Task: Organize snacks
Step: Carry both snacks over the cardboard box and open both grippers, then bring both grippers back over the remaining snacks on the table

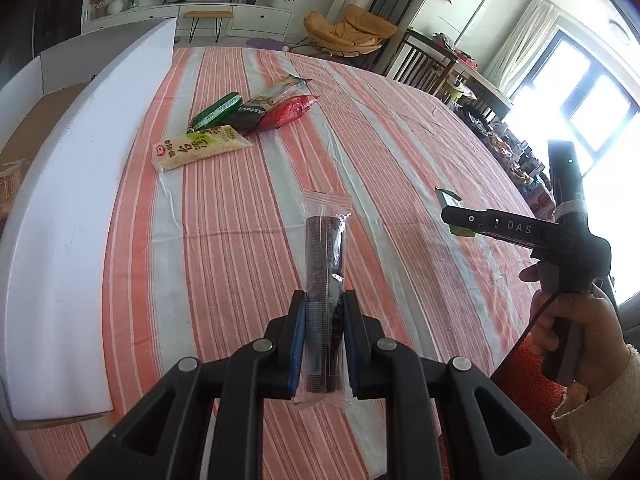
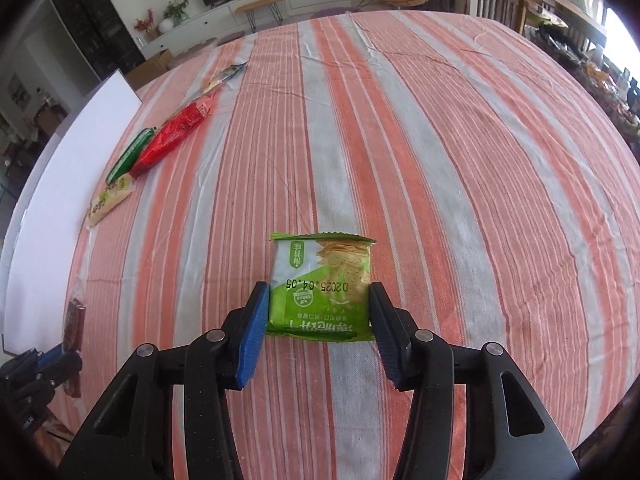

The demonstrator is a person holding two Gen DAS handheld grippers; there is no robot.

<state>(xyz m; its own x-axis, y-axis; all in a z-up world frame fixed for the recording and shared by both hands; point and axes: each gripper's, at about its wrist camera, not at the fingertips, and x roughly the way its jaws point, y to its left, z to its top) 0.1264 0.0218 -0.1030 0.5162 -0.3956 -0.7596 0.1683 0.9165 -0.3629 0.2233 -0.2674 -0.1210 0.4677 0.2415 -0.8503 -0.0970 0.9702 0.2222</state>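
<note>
My left gripper (image 1: 323, 312) is shut on a dark brown snack bar in a clear wrapper (image 1: 324, 256), held over the striped tablecloth (image 1: 400, 140). My right gripper (image 2: 318, 312) has its jaws on both sides of a green cracker packet (image 2: 322, 286) and is shut on it. The right gripper also shows in the left wrist view (image 1: 460, 216), with the green packet (image 1: 450, 200) partly hidden behind it. The left gripper with the bar (image 2: 74, 320) shows at the lower left of the right wrist view. A row of snacks lies at the far left: a beige packet (image 1: 202, 146), a green packet (image 1: 218, 110), a dark packet (image 1: 256, 110) and a red packet (image 1: 286, 112).
A white foam board (image 1: 80, 200) lies along the table's left side. Chairs (image 1: 424, 60), an orange lounge chair (image 1: 348, 32) and a TV cabinet (image 1: 240, 16) stand beyond the table. A cluttered shelf (image 1: 516, 152) runs along the right edge.
</note>
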